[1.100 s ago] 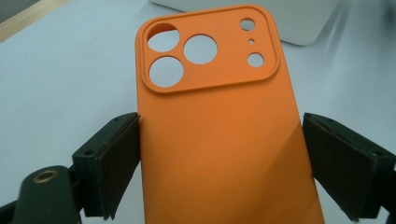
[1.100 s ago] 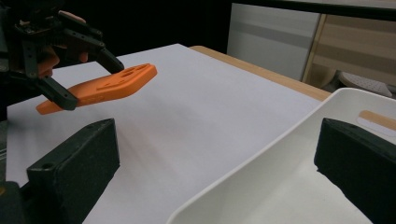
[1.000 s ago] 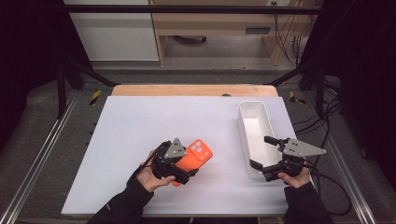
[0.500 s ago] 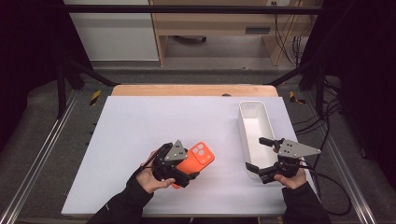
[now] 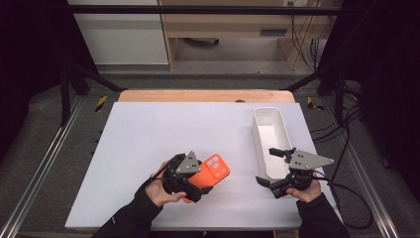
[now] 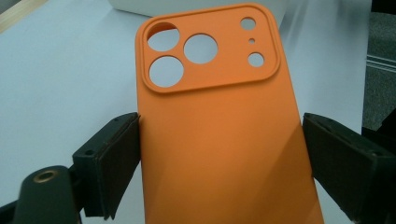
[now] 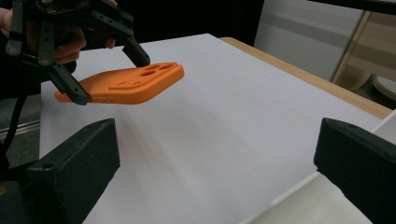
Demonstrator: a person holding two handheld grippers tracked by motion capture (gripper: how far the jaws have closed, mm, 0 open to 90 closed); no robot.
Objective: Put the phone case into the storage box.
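An orange phone case (image 5: 214, 171) with camera cut-outs hangs level, a little above the white table sheet (image 5: 148, 134), back side up. My left gripper (image 5: 200, 178) is shut on it, the pads pressing its two long edges. In the left gripper view the case (image 6: 219, 140) spans the space between the pads (image 6: 119, 163). In the right gripper view the case (image 7: 126, 86) and the left gripper (image 7: 112, 79) show at upper left. My right gripper (image 5: 267, 166) stands open and wide with nothing in it, beside the near end of the white tray (image 5: 255, 129), jaws pointing left toward the case.
The long white tray is empty and lies lengthwise at the right of the sheet. A wooden table edge (image 5: 198, 95) runs along the back. Metal rails (image 5: 44, 163) flank the table, and cables (image 5: 346, 188) trail at the right.
My right gripper has shifted a little to the left, along the near end of the tray. The left gripper and the case have stayed put.
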